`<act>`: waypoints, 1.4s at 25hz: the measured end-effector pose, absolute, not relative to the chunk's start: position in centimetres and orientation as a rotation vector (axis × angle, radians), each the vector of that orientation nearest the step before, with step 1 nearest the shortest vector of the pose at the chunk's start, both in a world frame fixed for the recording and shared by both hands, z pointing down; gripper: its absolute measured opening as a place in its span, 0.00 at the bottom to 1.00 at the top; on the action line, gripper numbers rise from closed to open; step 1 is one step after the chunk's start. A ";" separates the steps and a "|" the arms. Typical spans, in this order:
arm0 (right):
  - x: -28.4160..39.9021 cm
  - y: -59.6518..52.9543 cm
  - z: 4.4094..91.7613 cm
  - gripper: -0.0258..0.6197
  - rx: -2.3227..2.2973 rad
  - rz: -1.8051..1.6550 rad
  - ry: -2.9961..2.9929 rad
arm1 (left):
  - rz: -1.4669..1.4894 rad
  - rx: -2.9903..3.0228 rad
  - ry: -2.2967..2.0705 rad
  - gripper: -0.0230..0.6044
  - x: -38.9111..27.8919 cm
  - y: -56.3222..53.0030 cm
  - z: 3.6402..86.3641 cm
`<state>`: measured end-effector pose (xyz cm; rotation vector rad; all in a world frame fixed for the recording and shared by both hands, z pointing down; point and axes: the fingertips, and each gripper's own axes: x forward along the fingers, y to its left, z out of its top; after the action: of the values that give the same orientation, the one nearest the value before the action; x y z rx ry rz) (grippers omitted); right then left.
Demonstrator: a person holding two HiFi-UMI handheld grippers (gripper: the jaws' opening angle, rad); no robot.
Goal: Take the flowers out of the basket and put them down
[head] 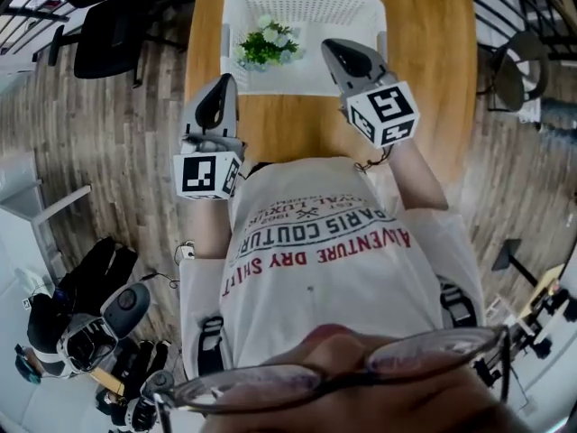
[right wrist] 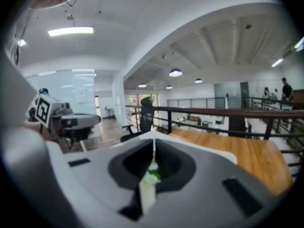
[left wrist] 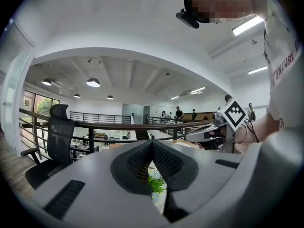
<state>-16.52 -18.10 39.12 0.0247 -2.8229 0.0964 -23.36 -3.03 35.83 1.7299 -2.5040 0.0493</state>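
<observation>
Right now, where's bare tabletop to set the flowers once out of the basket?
Widest bare table is right of the basket. The near strip, basket to torso, is crowded by the left gripper and right gripper. Left of the basket: narrow edge.

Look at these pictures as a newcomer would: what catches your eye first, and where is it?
The green-and-white flowers stand out, sitting in the white basket on the wooden table. Close to the basket, the left gripper and the right gripper point toward it, both shut and empty.
</observation>
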 end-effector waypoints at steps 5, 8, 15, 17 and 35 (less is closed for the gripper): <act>-18.1 -17.8 42.6 0.10 -0.179 0.087 -2.645 | 0.062 1.672 -2.491 0.06 -24.5 -4.0 37.0; -19.3 -17.4 44.8 0.14 -0.301 0.011 -2.503 | 0.070 1.669 -2.473 0.06 -25.6 -4.3 37.6; -21.5 -16.6 50.9 0.49 -0.534 -0.363 -2.206 | 0.044 1.634 -2.456 0.06 -27.8 -3.9 38.8; -21.5 -16.6 53.1 0.52 -0.556 -0.442 -2.131 | 0.037 1.617 -2.454 0.06 -28.3 -3.5 39.2; -24.8 -14.5 62.5 0.64 -0.773 -0.423 -1.918 | 0.017 1.470 -2.459 0.06 -31.7 -1.7 41.8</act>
<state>-24.75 -14.50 62.45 -0.7727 -1.9180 -0.4235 -31.72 -1.75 41.84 1.4700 -2.4587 0.0174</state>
